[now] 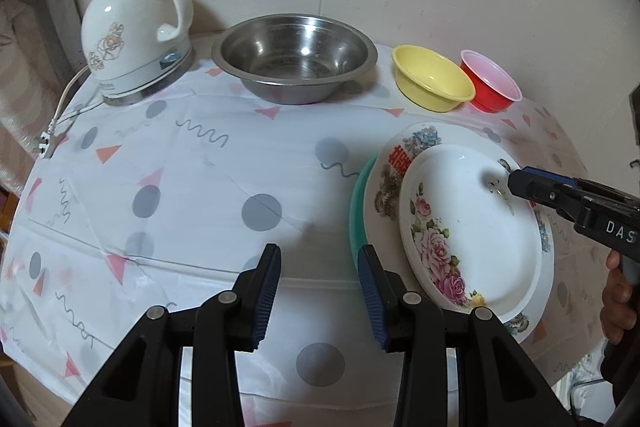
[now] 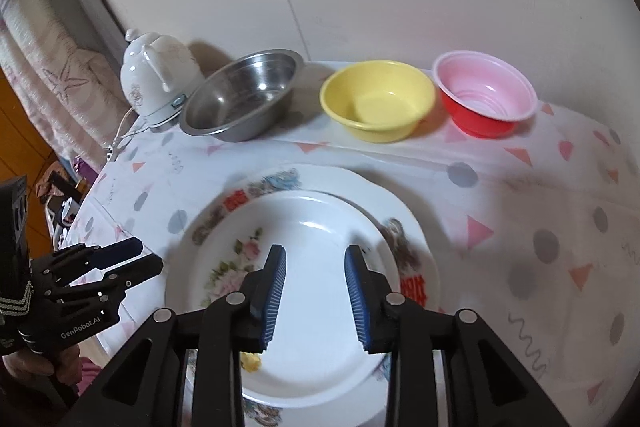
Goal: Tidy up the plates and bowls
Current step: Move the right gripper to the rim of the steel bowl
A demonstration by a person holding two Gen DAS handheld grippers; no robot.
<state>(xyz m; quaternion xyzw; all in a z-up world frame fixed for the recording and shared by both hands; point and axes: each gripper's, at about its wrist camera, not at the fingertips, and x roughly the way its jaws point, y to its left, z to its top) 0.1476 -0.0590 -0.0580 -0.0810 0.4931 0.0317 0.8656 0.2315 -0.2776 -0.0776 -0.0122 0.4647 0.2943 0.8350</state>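
A stack of plates is seen on the near right part of the bench (image 1: 192, 163), which is covered by a white cloth printed with grey dots and pink triangles. On top lies a white rose plate (image 1: 472, 231), set inside a larger patterned plate (image 1: 394, 163) with red characters on its rim. Under both, the edge of a teal plate (image 1: 356, 211) is shown on the left side of the stack in the left wrist view.

The right claw (image 2: 316, 291) is held over the rose plate (image 2: 320, 267) with its blue pads apart; nothing is gripped between them, and whether the pads touch the plate cannot be told. In the left wrist view the right claw (image 1: 516, 181) is seen from the side, reaching in over the far rim of the rose plate, with part of a hand (image 1: 618, 299) on its handle.

The left claw (image 1: 320, 299) is also open and empty, held over the cloth just left of the stack, its right pad close to the teal edge. In the right wrist view the left claw (image 2: 136, 263) is seen beside the stack.

Along the wall at the back a white kettle (image 1: 136, 27), a steel bowl (image 1: 296, 59), a yellow bowl (image 1: 432, 79) and a red bowl (image 1: 492, 83) are lined up from left to right, each standing upright and separate, well apart from the plates.
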